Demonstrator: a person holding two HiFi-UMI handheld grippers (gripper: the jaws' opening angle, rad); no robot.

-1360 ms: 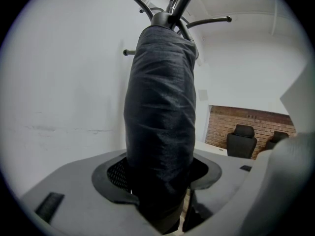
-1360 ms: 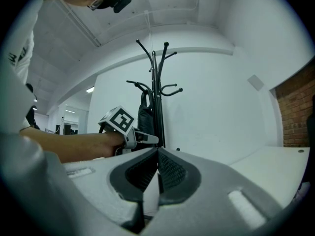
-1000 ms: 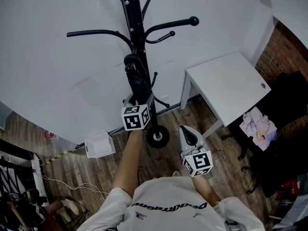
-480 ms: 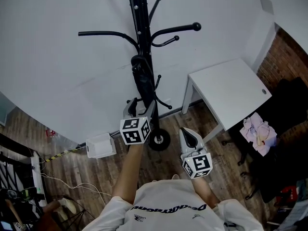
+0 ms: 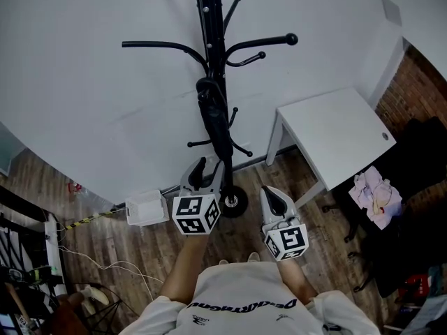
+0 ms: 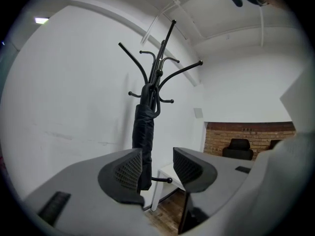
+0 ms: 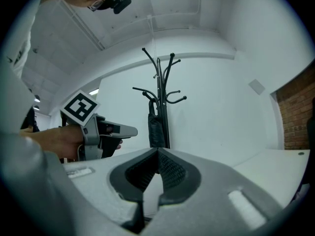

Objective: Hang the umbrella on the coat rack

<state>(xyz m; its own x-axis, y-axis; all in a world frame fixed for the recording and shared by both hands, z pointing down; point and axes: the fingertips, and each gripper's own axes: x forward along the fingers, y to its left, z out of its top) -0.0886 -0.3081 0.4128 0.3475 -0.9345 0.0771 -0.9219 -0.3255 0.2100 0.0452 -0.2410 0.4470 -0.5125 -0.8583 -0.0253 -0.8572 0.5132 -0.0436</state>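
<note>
The black coat rack (image 5: 208, 19) stands against the white wall. A folded black umbrella (image 5: 213, 117) hangs from it along the pole, also visible in the left gripper view (image 6: 143, 132) and the right gripper view (image 7: 156, 132). My left gripper (image 5: 208, 172) is just short of the umbrella's lower end. Its jaws (image 6: 157, 168) are closing with a clear gap and nothing between them. The right gripper (image 5: 271, 192) is held lower right of the rack's base, its jaws (image 7: 157, 154) shut on nothing.
A white table (image 5: 335, 131) stands to the right of the rack. The rack's round base (image 5: 234, 202) rests on the wooden floor, with a white box (image 5: 147, 208) to its left. Cables lie at far left; crumpled cloth (image 5: 374, 187) sits at right.
The left gripper has drawn back from the umbrella toward the person. The umbrella stays hanging on the rack. The right gripper has hardly moved.
</note>
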